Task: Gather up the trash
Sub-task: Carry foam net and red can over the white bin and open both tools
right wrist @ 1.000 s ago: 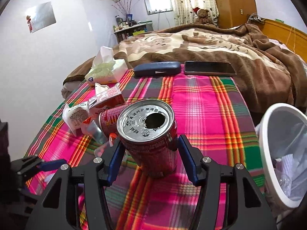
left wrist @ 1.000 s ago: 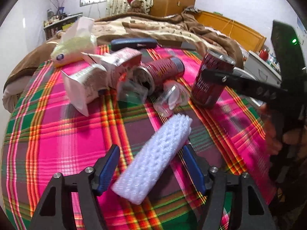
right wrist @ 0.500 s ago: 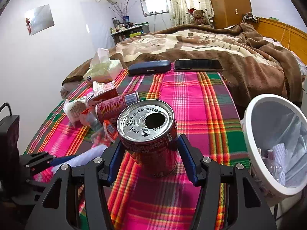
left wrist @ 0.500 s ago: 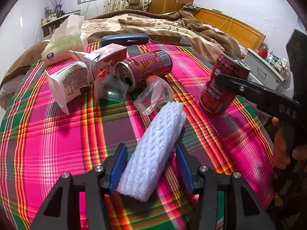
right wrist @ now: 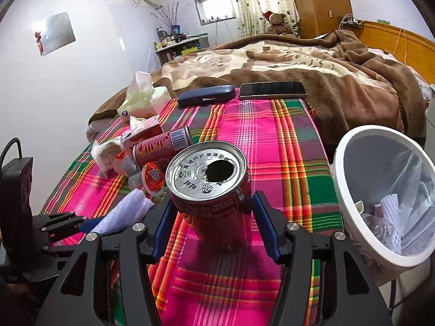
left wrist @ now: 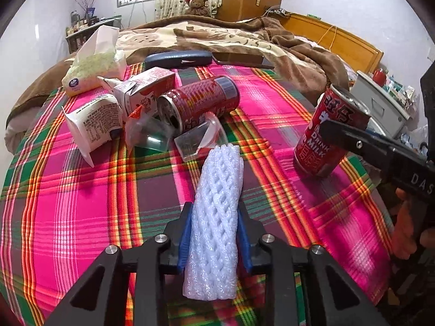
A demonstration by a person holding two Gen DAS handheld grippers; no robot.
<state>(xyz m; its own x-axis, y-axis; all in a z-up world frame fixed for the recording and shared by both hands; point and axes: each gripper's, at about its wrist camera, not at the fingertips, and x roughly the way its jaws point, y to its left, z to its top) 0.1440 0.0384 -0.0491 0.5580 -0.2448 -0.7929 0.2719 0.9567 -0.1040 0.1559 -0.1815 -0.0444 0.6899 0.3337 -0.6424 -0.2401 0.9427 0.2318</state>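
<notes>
Trash run: we are pinching the foam fruit net [left wrist: 216, 225] lengthwise in our left gripper [left wrist: 214, 240] while our right gripper [right wrist: 216, 225], nearer the wastebasket [right wrist: 350, 212], is clamping the milk can [right wrist: 214, 203].

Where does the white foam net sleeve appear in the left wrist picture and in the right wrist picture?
Left wrist view: the white foam net sleeve lies bottom centre, clamped in the left tool.
Right wrist view: its end shows at lower left, in the same tool.
Shared landmark: the dark blue glasses case at the plaid cloth's far edge.
</notes>
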